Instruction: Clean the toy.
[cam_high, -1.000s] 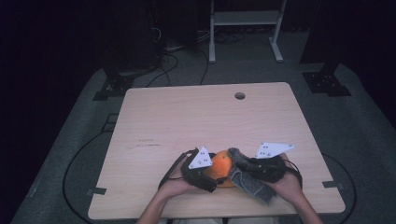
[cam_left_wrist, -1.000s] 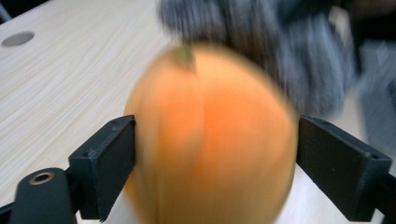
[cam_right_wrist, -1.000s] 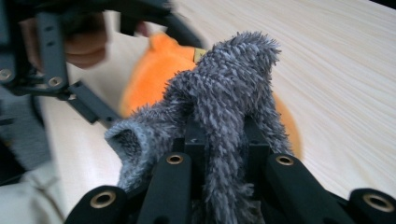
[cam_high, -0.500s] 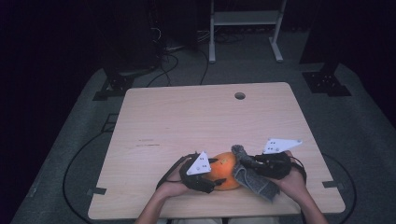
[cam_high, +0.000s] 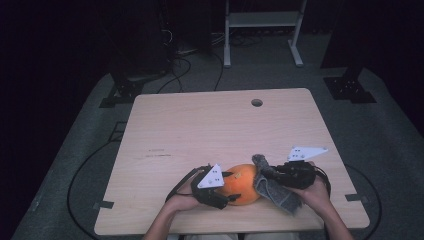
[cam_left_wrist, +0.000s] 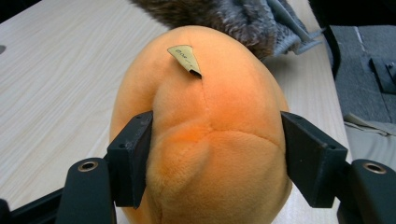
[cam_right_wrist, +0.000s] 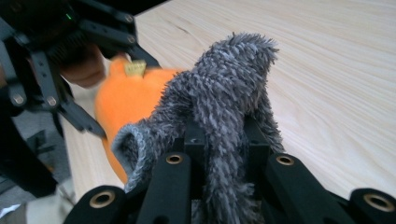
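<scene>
1. My left gripper (cam_high: 231, 187) has its jaws clamped on the round orange plush toy (cam_left_wrist: 210, 130), one jaw on each flank.
2. My right gripper (cam_high: 264, 172) has its jaws closed on the shaggy grey fur cloth (cam_right_wrist: 224, 107).
3. The cloth touches the toy's 3 o'clock side.
4. Both lie at 6 o'clock on the pale wooden table (cam_high: 210, 125), near its front edge.

Orange plush ball (cam_high: 244, 183) touches fuzzy grey cloth (cam_high: 274, 190) near table's front edge.
</scene>
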